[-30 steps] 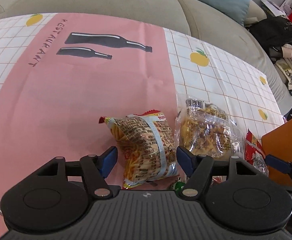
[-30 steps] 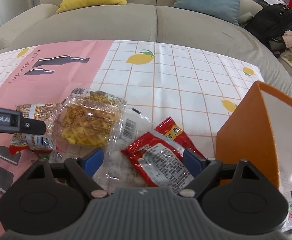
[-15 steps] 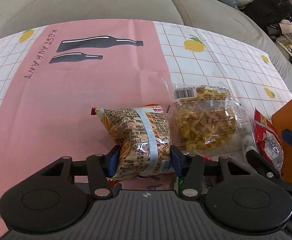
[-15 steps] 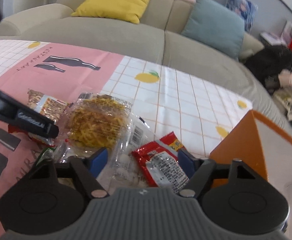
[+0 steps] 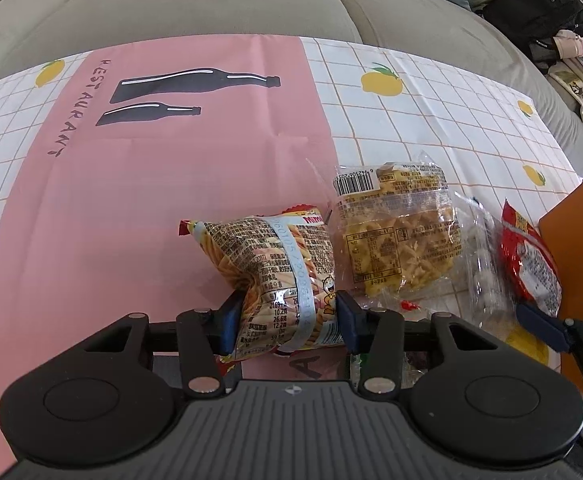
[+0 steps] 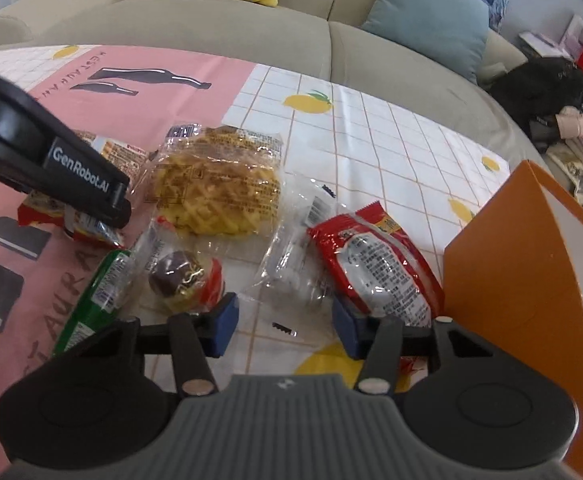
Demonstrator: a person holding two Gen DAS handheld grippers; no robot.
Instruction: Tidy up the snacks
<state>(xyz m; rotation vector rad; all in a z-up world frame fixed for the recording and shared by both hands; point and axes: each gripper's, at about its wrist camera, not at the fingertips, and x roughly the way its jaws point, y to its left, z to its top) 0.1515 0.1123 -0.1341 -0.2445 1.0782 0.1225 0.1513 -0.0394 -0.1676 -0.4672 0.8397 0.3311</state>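
Blue pads of our left gripper (image 5: 285, 320) pinched the near end of a printed snack-stick packet (image 5: 275, 264) on the pink tablecloth (image 5: 131, 200); beside it lay a clear bag of yellow noodle snack (image 5: 399, 236); our right gripper (image 6: 283, 322) stood spread, holding nothing, its right pad touching a red packet (image 6: 375, 264) next to the orange box (image 6: 511, 280); a green wrapper (image 6: 99, 292) and a chocolate ball (image 6: 177, 278) lay near its left pad.

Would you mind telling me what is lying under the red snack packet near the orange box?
The red snack packet overlaps a clear plastic packet, whose left part shows on the tablecloth. How far that clear packet reaches beneath is hidden.
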